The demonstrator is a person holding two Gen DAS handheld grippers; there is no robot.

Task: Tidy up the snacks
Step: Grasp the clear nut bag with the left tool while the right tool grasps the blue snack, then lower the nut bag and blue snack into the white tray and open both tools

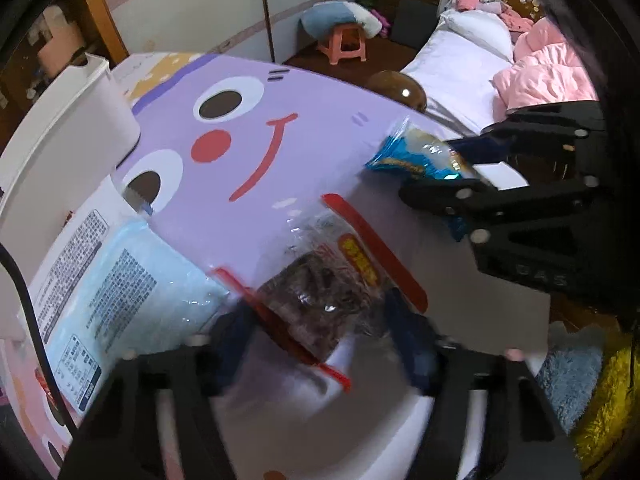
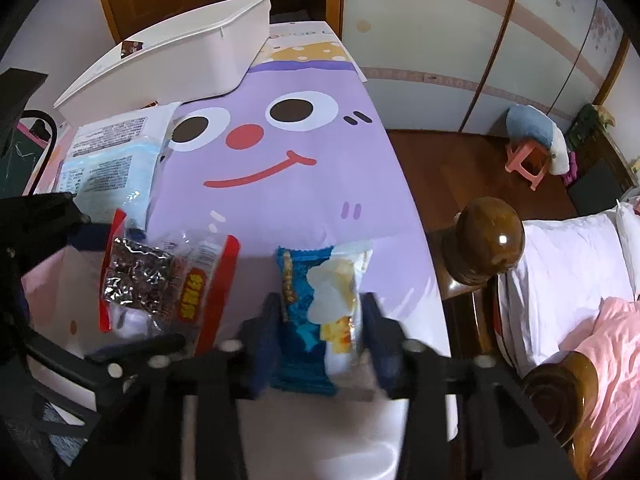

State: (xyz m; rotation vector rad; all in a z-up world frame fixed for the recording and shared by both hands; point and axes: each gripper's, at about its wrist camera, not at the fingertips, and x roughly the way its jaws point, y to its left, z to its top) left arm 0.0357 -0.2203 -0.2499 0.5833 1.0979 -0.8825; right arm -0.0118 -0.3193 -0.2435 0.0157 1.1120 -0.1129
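I am clamping one snack packet in each tool, ready to lift both.
The left tool (image 1: 320, 334) is pinching the red-edged packet (image 1: 328, 280), the right tool (image 2: 320, 320) the blue packet (image 2: 316, 300); both lie near me on the desk (image 2: 280, 208), with the white bin (image 2: 192, 48) far left to receive them.

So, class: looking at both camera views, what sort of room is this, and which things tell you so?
Most likely a home bedroom: a bed with a white pillow and pink quilt, carved wooden bedposts, and a pink stool by the wardrobe doors.
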